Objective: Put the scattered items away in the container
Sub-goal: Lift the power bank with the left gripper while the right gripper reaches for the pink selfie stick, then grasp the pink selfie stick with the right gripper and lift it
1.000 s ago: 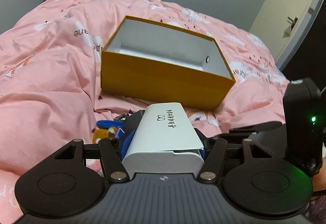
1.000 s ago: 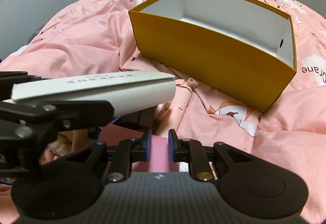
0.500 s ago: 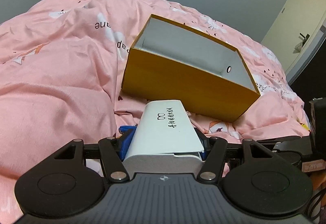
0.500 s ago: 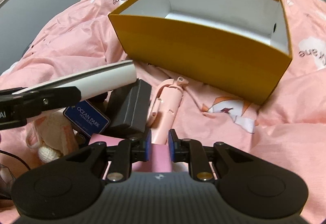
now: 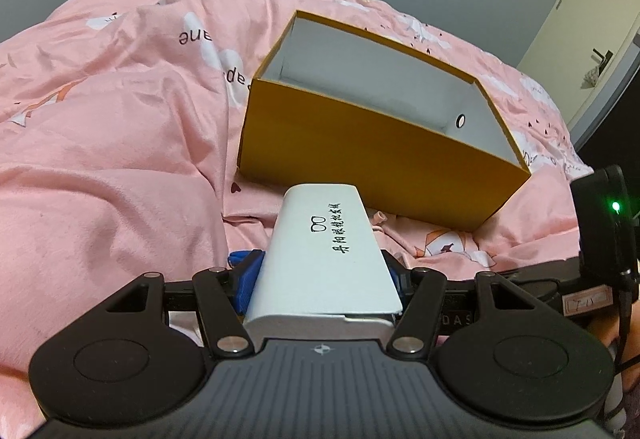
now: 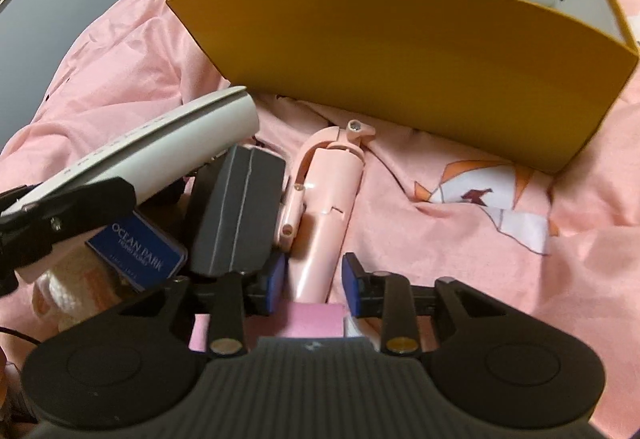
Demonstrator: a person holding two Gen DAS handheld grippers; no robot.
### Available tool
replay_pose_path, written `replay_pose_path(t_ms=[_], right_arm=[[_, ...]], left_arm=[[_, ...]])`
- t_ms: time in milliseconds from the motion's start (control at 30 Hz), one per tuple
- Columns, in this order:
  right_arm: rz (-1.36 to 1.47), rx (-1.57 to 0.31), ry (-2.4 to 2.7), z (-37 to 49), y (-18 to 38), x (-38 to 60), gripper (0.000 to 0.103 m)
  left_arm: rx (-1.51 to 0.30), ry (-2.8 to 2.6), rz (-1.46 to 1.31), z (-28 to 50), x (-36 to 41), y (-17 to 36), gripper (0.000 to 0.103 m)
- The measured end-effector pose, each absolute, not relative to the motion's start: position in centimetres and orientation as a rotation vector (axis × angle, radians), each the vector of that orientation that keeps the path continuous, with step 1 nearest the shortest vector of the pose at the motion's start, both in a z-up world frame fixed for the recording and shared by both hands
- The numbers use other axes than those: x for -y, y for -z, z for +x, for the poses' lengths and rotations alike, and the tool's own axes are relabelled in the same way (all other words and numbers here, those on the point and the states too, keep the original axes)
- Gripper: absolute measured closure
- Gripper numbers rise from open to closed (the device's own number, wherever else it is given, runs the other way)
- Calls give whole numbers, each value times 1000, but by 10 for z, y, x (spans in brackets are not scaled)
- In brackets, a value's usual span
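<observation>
Scattered items lie heaped on the pink printed bed quilt (image 5: 100, 159), just near of the open yellow cardboard box (image 5: 372, 147) with its white lining, which looks empty as far as its inside shows. The left gripper (image 5: 320, 275) holds a white hard-shell glasses case (image 5: 324, 251) clamped across its width between the blue fingers (image 5: 248, 279), raised over the pile and pointing at the box. That case looks light, stiff and smooth, so the grip across its flat sides suits it, though it could slip if tilted steeply.

Now the right gripper (image 6: 314, 279) sits low over a pale pink folding plastic stick (image 6: 324, 215), its jaws opening, the stick's near end lying between them with gaps on both sides and nothing pressed. The stick looks light and rigid but hinged, with loose-looking arms on its left side; the plain round shaft near its lower end is the place to take it.

The right wrist view shows what the left one hides beneath the case: a dark grey rectangular case (image 6: 236, 215), a blue card printed OCEAN PARK (image 6: 140, 251), something white and knitted (image 6: 72, 287). The left wrist view alone shows a door (image 5: 580, 19) on the far right.
</observation>
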State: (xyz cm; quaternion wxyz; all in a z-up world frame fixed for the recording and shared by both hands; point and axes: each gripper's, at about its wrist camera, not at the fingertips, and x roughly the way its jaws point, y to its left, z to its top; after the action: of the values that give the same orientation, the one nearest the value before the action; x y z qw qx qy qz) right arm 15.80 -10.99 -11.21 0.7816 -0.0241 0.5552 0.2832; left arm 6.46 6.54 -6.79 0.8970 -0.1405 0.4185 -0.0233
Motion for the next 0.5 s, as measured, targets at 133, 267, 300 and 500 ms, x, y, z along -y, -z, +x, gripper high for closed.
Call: replay_pose_path(t_ms=[133,267,300,500], right_arm=[[-62,-1228,-627,166,123,102,66],[-39,-1255,-646,174,133,100,64],[-32,-1261,-651,177,136,99,64],[24,-1280,-678,185,144,102,66]], left_arm=[[-893,52,-266,72,-63,73,33],[-915,52,-273,79,-65,78,33],[-921,50,-274,81,-66,79,33],[-917,46,-269,84,-66,81,33]])
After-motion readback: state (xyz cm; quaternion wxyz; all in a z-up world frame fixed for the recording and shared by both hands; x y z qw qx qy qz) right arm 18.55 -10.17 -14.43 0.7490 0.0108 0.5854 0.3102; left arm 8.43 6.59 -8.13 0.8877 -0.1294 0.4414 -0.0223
